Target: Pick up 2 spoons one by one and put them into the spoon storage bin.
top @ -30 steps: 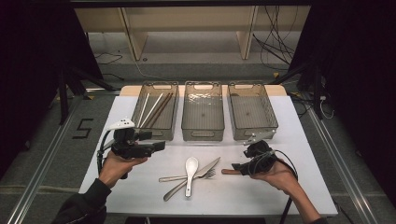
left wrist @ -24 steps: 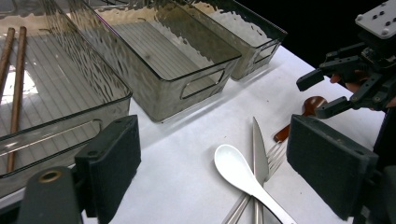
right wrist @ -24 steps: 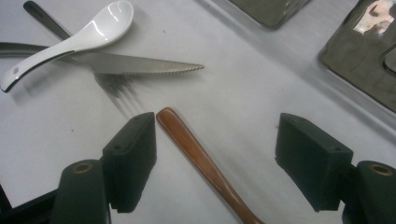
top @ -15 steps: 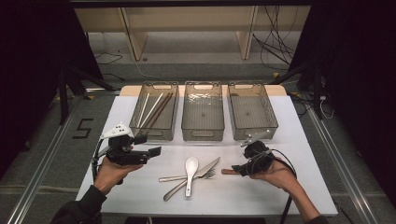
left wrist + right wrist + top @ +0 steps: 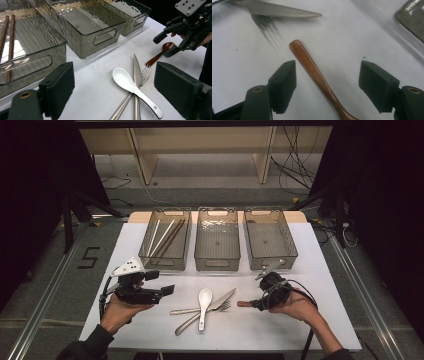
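Right gripper (image 5: 327,82) straddles the brown wooden spoon (image 5: 312,67) lying right of the fork (image 5: 197,315), fingers spread, not touching. Pickup step; closing appears next. Left gripper (image 5: 167,290) hovers, spread, empty.

Three bins stand side by side at the back of the bench (image 5: 320,270). The left bin (image 5: 166,239) holds chopsticks (image 5: 165,237). In front of the middle bin (image 5: 217,240), a spoon (image 5: 203,305) lies across a knife (image 5: 212,307) and fork (image 5: 200,310). Right of them lies a wooden spoon (image 5: 317,75), before the right bin (image 5: 270,239).
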